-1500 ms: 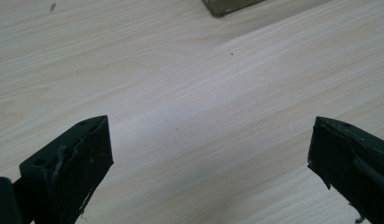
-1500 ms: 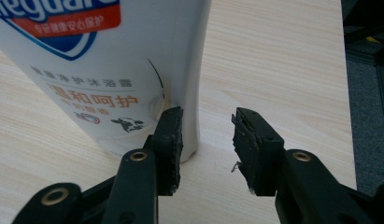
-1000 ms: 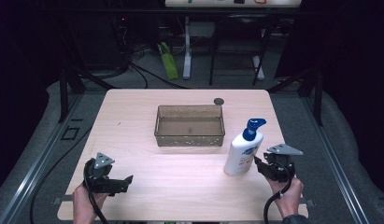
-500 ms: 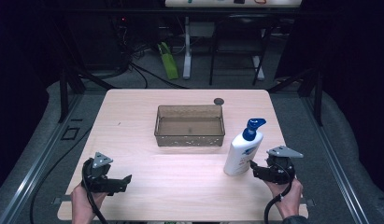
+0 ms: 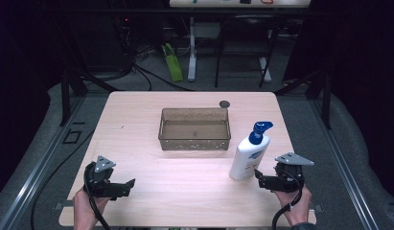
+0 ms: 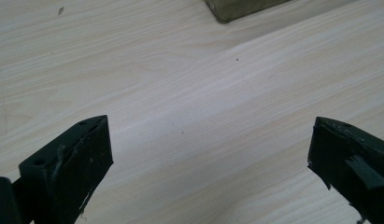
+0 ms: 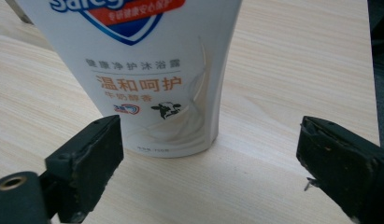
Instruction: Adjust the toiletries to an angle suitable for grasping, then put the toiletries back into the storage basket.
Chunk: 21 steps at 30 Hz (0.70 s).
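1. Bottle (image 5: pixel 249 155) stands upright on counter (image 5: pixel 151 110), right of centre, outside the tray (image 5: pixel 194 128).
2. Right gripper (image 5: pixel 260 181) jaws just opened, spread, bottle ahead, untouched.
3. Left gripper (image 5: pixel 130 184) jaws spread, empty, lower left.
4. Bottle grab likely left.

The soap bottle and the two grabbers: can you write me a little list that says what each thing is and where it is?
bottle: white pump bottle with blue pump, upright on the table, right side
bin: brown see-through bin, mid-table, nothing seen inside
right gripper: right gripper just beside the bottle's base, jaws have just been opening, open now, not touching the bottle
left gripper: left gripper low at the near left, jaws open over bare wood
small round thing: dark disc behind the bin
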Motion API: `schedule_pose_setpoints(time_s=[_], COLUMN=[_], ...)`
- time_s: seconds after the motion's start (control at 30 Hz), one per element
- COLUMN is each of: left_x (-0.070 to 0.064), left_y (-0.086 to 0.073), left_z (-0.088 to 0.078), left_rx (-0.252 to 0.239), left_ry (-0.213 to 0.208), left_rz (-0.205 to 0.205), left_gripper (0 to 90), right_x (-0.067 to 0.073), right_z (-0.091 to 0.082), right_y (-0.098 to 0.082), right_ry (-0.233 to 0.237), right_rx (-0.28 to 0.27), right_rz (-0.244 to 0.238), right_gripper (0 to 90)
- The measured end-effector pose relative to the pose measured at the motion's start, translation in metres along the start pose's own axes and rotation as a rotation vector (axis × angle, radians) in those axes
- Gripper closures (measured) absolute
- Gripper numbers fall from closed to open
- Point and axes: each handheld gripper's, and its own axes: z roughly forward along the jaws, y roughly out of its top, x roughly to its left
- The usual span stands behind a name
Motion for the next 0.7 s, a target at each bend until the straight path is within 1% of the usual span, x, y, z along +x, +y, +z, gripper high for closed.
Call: schedule_pose_setpoints(time_s=[0.1,0.3,0.33,0.4,0.53,0.63,0.7], left_x=[0.0016,0.0055,0.0059,0.006,0.0043,0.0013,0.0001], left_y=[0.0001,-0.0012,-0.0013,-0.0013,0.0002,0.0016,0.0021], left_z=[0.0003,0.0026,0.0027,0.0031,0.0037,0.0043,0.0049], left_rx=[-0.006,0.003,0.003,0.004,0.007,0.006,0.008], left_ry=[-0.008,-0.018,-0.02,-0.021,-0.025,-0.027,-0.029], left_rz=[-0.008,-0.021,-0.022,-0.024,-0.019,-0.002,0.004], left_gripper=[0.0,0.0,0.0,0.0,0.0,0.0,0.0], right_x=[0.0006,-0.0006,-0.0007,-0.0003,0.0007,0.0012,0.0023], right_z=[-0.0012,-0.004,-0.0043,-0.0046,-0.0053,-0.0052,-0.0062], right_y=[0.0,-0.0005,-0.0003,0.0008,0.0025,0.0027,0.0031], right_ry=[0.004,0.012,0.012,0.026,0.043,0.052,0.062], right_rx=[-0.009,-0.029,-0.032,-0.044,-0.06,-0.063,-0.076], right_rz=[-0.006,0.002,-0.003,0.002,0.004,0.005,0.0], right_gripper=[5.2,3.6,3.1,1.7,0.0,0.0,0.0])
